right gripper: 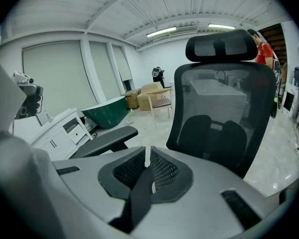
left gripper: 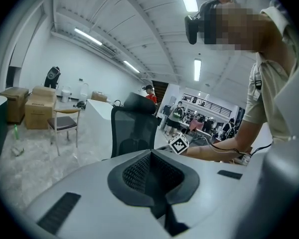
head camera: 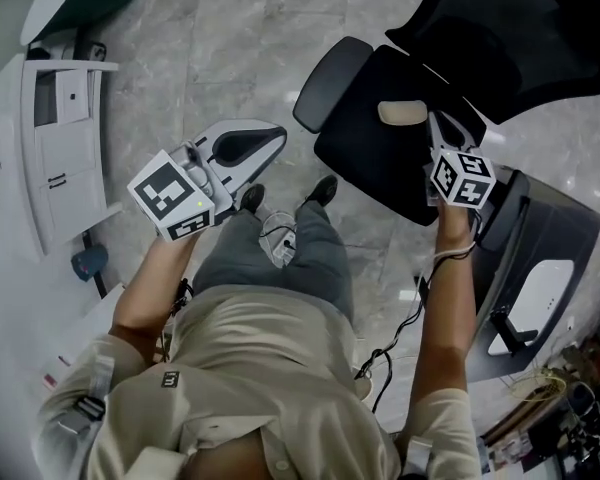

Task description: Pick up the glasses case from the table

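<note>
though shut, right tongs (right gripper: 147, 154) before chair (right gripper: 222, 108)

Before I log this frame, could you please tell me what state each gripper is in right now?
Left gripper: closed, holding nothing.
Right gripper: closed, holding nothing.

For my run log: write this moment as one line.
left gripper shut, empty | right gripper shut, empty | office chair ahead
</note>
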Motion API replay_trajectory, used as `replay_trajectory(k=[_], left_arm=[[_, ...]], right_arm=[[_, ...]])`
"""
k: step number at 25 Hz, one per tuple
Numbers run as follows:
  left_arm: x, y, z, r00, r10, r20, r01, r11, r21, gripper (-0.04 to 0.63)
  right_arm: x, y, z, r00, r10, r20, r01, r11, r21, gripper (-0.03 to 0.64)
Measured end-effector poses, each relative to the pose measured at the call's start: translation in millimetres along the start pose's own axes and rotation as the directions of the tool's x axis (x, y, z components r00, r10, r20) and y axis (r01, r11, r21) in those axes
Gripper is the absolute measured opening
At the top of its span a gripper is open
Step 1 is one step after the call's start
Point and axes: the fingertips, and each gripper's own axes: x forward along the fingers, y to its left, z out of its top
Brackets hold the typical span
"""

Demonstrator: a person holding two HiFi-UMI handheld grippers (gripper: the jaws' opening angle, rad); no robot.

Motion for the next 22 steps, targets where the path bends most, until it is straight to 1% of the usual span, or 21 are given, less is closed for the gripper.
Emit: replay_trajectory(k=[13,22], left_arm=[[11,19,-46,0.999,0.0,-0.039,-0.002,0.999,-0.04,0.014],[18,36,-70,0.998,0.007,-0.062,-0.01,0.998,-0.054,0.014]], right_arm=[[58,-6,-54,0.994,0.038,-0.102,-0.045,0.997,-0.063,0.066],[94,-13,-88,0.984,0.054,-0.17,-0.074,0.99,-0.118,0.109]])
